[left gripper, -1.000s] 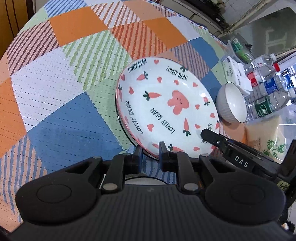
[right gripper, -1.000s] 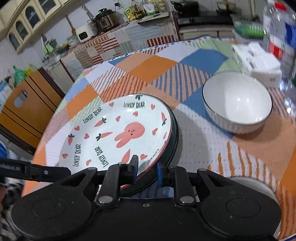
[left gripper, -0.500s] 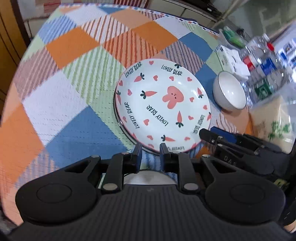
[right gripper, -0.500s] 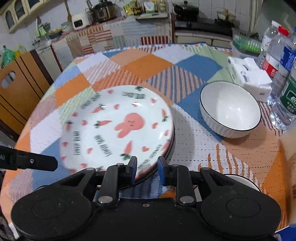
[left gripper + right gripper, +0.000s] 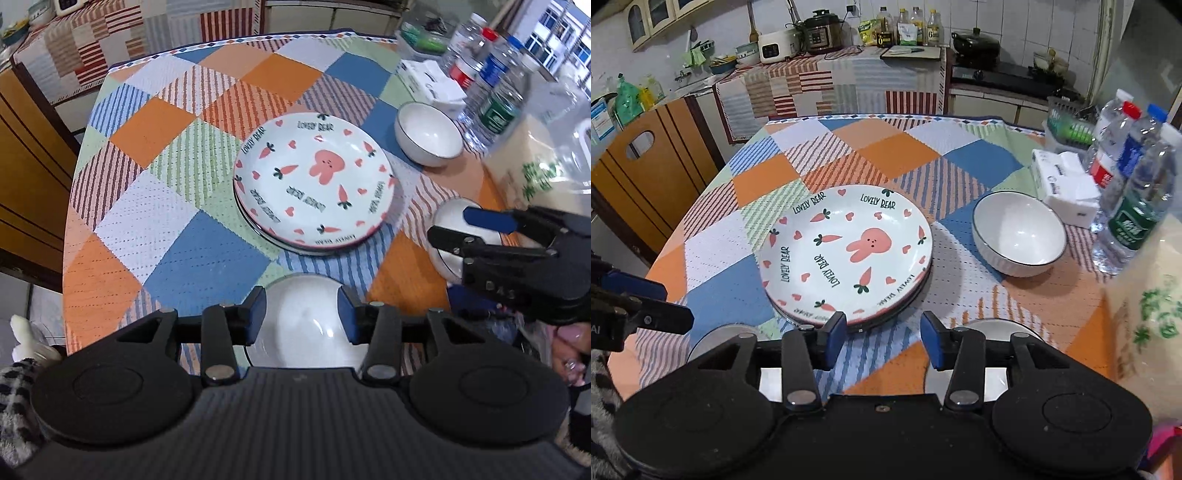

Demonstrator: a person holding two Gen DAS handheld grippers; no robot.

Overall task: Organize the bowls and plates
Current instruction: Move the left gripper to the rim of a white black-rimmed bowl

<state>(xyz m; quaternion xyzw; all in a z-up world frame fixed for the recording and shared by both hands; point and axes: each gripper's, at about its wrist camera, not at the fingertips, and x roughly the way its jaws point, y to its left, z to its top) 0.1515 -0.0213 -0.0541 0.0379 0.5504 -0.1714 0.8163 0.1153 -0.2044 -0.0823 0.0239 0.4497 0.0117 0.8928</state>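
A stack of plates, topped by a white rabbit-and-carrot plate, lies mid-table. A white bowl stands to its right. My left gripper is open and empty, above a second white bowl at the near edge. My right gripper is open and empty, just short of the plates' near rim. A third white bowl sits under the right gripper.
The table has a checked cloth. Water bottles, a tissue pack and a rice bag line the right side. A wooden chair stands at the left. A kitchen counter is behind.
Both grippers have opened, let go of the rabbit plate and pulled back and up. The plate now rests flat on the stack.
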